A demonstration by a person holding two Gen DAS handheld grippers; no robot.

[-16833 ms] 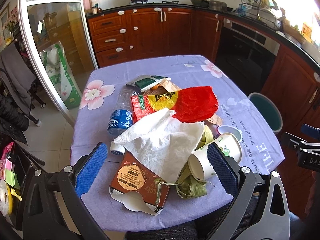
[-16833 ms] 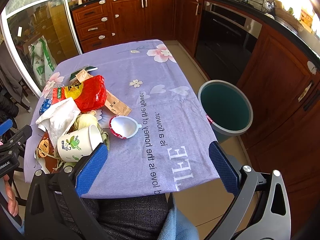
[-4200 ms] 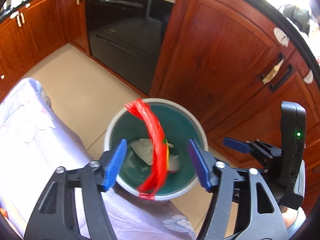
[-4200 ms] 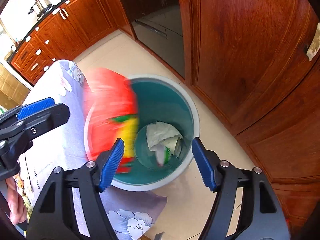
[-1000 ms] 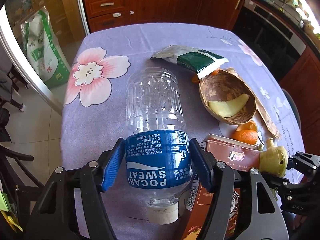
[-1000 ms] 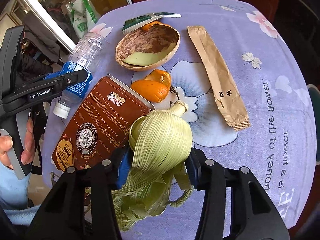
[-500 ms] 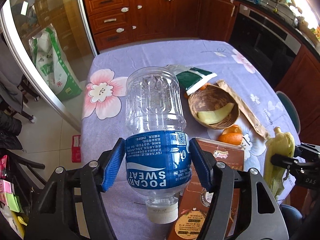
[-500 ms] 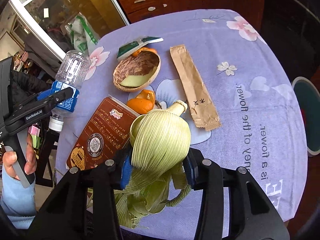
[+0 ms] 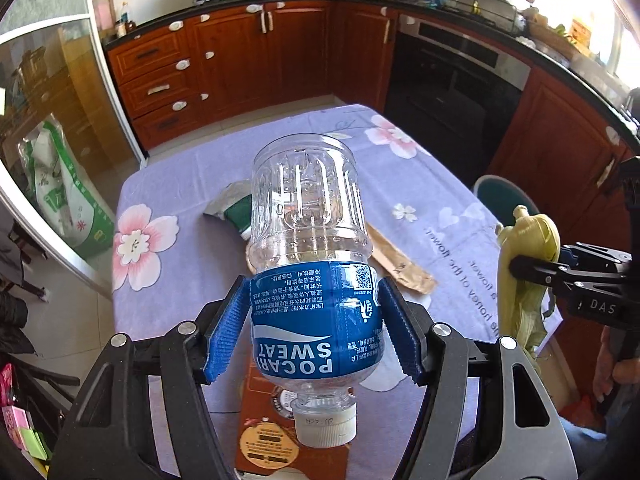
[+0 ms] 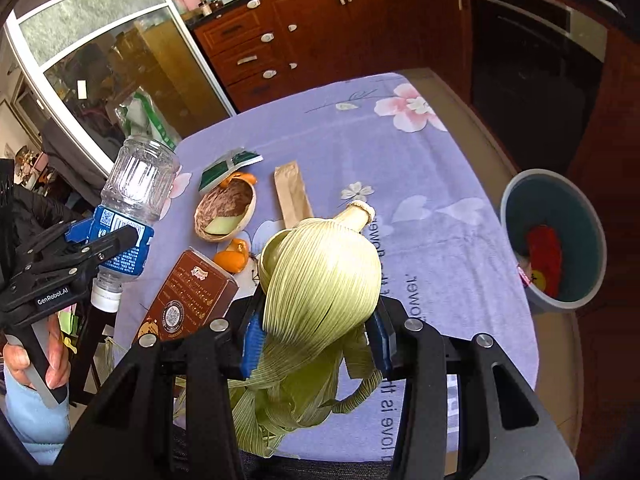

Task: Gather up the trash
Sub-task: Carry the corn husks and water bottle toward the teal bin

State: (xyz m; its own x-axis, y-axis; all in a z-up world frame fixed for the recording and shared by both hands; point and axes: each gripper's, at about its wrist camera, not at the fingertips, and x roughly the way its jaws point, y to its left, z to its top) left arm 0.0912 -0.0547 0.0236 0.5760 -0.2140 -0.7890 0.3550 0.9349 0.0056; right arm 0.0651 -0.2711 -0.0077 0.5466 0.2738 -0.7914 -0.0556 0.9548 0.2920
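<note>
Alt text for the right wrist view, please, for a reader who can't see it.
The right gripper holds a bundle of corn husks above a table with a purple floral cloth. To the left, the left gripper holds a plastic bottle; a teal bin stands on the floor to the right.

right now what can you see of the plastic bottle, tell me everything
The plastic bottle is clear, ribbed and empty-looking, with a blue label reading POCARI SWEAT and a white screw cap still on. It is held off the table, cap end toward the camera and base pointing away. The left gripper is clamped on the labelled section, one blue pad against each side. Nothing else touches it; the purple flowered tablecloth lies below.
</note>
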